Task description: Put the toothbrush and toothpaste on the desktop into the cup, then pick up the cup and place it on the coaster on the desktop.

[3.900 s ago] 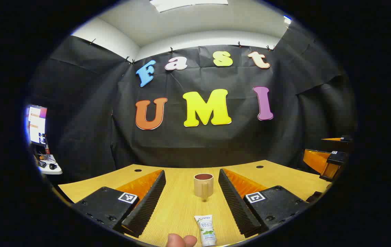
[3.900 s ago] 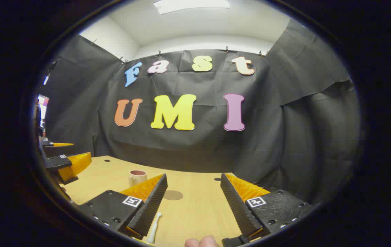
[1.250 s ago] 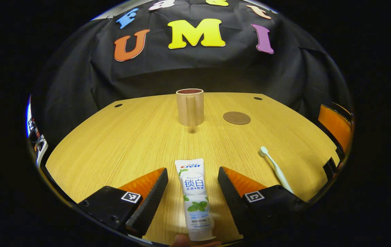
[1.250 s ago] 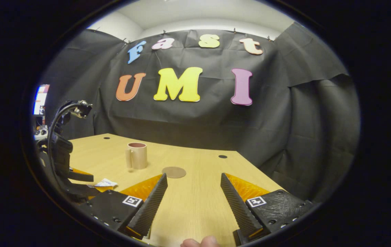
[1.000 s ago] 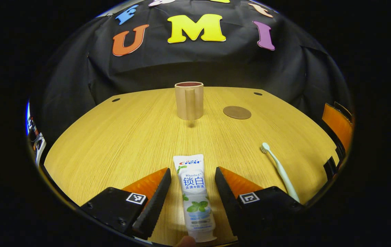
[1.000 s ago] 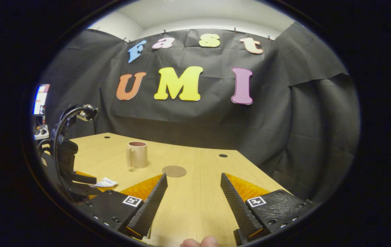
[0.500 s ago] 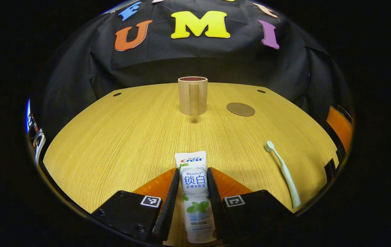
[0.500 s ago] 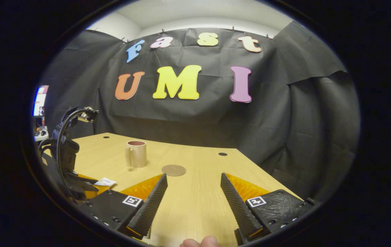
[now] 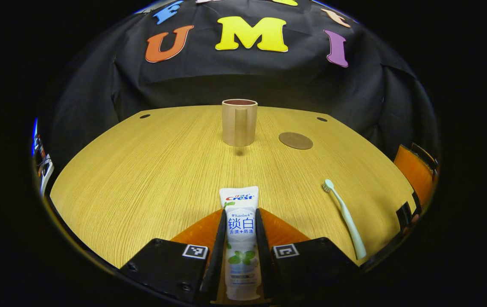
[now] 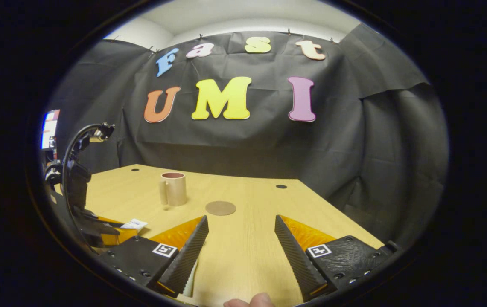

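We see the toothpaste (image 9: 240, 230): a white tube with blue and red print and green leaves, lying flat on the wooden desktop (image 9: 141, 170), crimped end toward the cup. The left gripper (image 9: 240, 221) has closed in on it, both fingers pressed against the tube's sides around mid-length; the cap end is cut off at the bottom of the left gripper view. In the right gripper view the tube's crimped end (image 10: 134, 224) pokes out of that same gripper (image 10: 111, 230) at far left; its jaw detail is too small there to read.

Toothbrush (image 9: 345, 217): pale mint, lying flat to the right of the tube, well apart, bristle head toward the cup. In the right gripper view we get just a pale sliver of it (image 10: 189, 279) beside the near finger, the rest hidden.

Cup (image 9: 239, 122): beige, upright, handle facing the left camera, dark reddish inside. We cannot see its bottom from either view; nothing sticks out above the rim. Coaster (image 9: 295, 140): round brown disc, bare, just right of the cup, not touching.

Right gripper (image 10: 240, 251): fingers wide apart, nothing between them, held over the desktop. A fingertip (image 10: 252, 301) of the person shows at the bottom edge.
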The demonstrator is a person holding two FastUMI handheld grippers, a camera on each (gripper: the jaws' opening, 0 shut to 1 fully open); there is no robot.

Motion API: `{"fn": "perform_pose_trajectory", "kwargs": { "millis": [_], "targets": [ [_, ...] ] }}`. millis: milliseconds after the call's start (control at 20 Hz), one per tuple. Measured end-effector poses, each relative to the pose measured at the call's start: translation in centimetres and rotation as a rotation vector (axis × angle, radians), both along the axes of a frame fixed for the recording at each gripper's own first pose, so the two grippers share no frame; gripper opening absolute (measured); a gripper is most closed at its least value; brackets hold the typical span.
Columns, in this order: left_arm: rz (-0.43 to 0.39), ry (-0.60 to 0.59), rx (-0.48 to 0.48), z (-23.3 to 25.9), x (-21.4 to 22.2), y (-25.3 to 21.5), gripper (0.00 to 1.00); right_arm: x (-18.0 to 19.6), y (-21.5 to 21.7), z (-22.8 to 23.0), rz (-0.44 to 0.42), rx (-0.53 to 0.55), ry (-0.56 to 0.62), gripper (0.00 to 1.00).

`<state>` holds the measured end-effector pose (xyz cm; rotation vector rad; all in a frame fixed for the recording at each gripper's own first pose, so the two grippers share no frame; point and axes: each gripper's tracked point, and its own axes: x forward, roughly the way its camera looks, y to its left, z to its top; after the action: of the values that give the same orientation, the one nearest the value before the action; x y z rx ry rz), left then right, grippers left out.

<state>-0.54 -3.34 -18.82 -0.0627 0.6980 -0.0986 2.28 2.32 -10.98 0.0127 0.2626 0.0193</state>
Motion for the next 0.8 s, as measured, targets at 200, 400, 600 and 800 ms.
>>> {"fn": "perform_pose_trajectory", "kwargs": {
  "millis": [200,400,600,800],
  "targets": [
    [-0.005,-0.049,0.002,1.3,-0.3,0.2,0.39,-0.1,1.3,-1.6,0.019,0.021,0.065,0.95],
    [0.000,-0.118,0.001,3.0,-0.7,0.6,0.39,-0.3,3.2,-4.1,0.050,0.003,0.160,0.95],
    [0.001,-0.171,-0.006,4.5,-1.2,1.0,0.37,-0.6,5.9,-5.9,0.105,0.003,0.239,0.97],
    [0.017,-0.230,-0.018,6.5,-1.7,1.7,0.36,-0.4,7.3,-7.5,0.119,-0.001,0.302,0.94]
  ]
}}
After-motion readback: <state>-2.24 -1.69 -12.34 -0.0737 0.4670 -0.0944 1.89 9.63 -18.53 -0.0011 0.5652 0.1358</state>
